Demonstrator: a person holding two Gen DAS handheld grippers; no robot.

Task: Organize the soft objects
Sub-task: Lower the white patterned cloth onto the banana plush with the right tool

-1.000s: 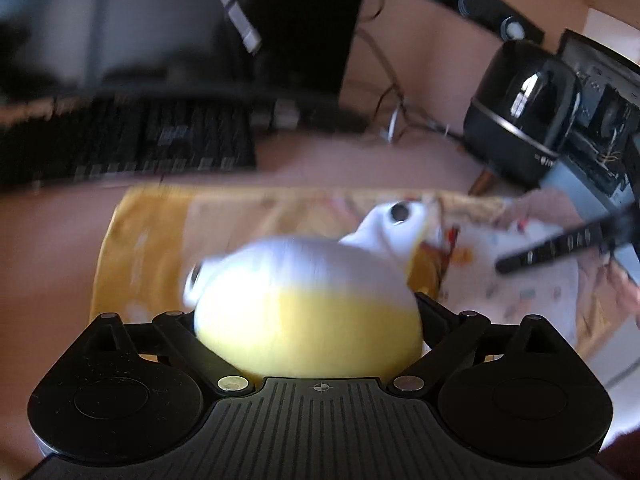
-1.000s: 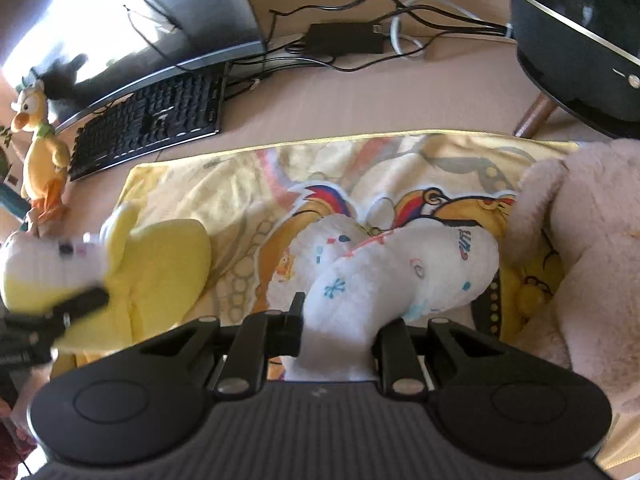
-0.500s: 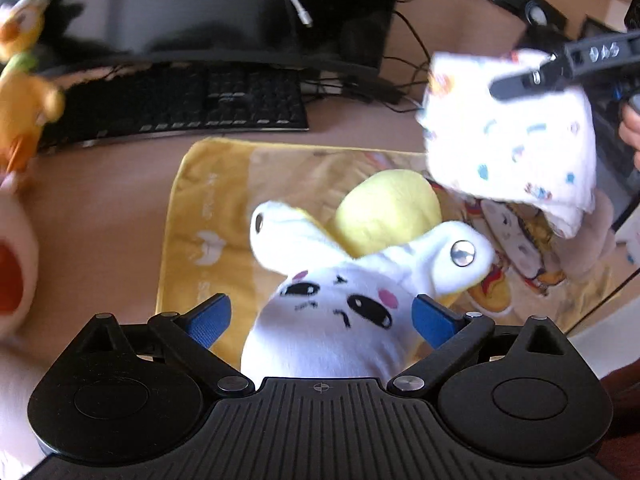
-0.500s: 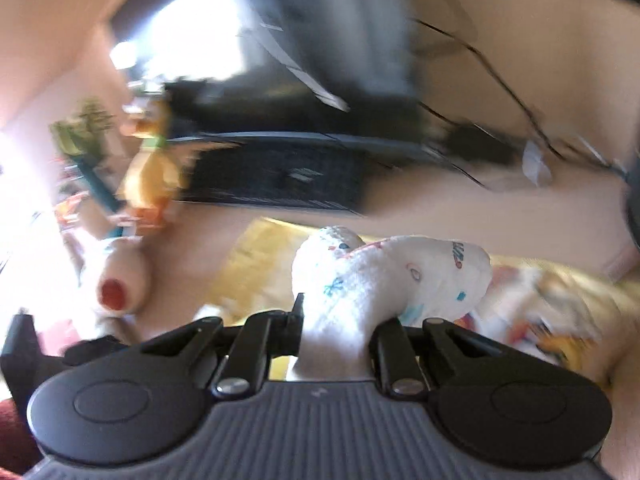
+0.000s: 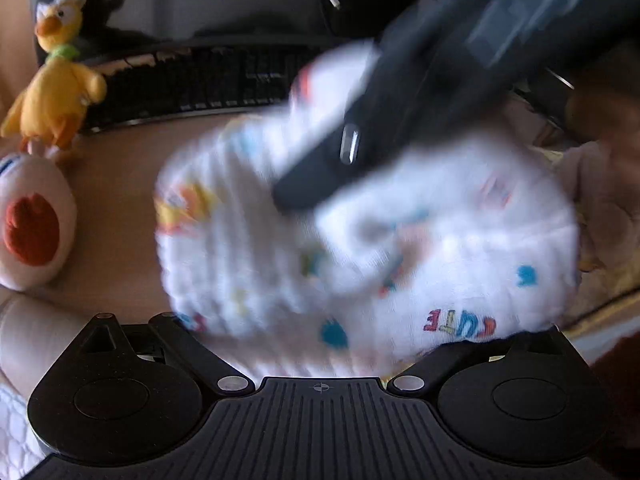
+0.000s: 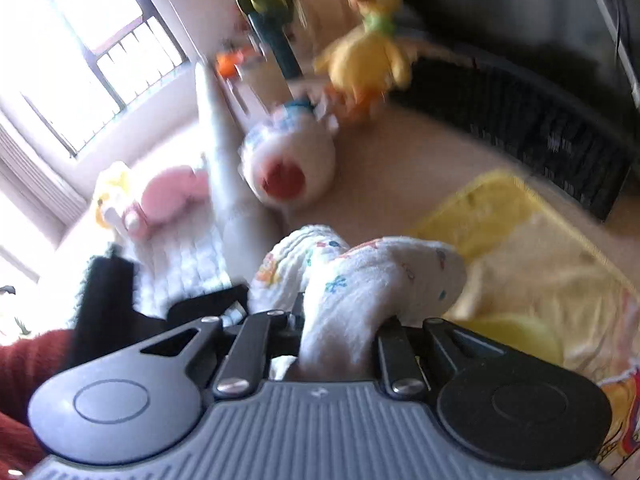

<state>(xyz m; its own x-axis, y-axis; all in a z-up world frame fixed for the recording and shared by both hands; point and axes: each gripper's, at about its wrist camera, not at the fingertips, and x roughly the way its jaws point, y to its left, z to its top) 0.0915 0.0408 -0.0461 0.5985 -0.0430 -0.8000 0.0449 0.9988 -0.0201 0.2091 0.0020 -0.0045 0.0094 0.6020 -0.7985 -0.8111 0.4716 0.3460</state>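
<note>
The right gripper [image 6: 340, 320] is clamped on a white printed cloth [image 6: 360, 276], folded into a thick roll. In the right wrist view the roll rises from between the fingers, arches, and points away to the right, its long axis running roughly along the fingers; a second fold bulges on its left side. It hangs in the air above the desk [image 6: 400, 160], at the left edge of the yellow towel [image 6: 540, 264].

In the left wrist view the same cloth [image 5: 400, 248] fills the middle of the frame, blurred, spread wide from left to right just in front of the left gripper [image 5: 320, 344]. The word "CUTE" on it reads upside down. The dark right gripper [image 5: 340, 164] comes in from the upper right and bites the cloth's top.

The cloth covers the left gripper's fingertips, so I cannot tell whether they are apart or together, or whether anything sits between them.

To the left on the desk stand a yellow duck [image 5: 56, 80] and, just in front of it, a white plush [image 5: 34, 224] with a red patch. A keyboard [image 5: 192, 80] lies behind.
</note>
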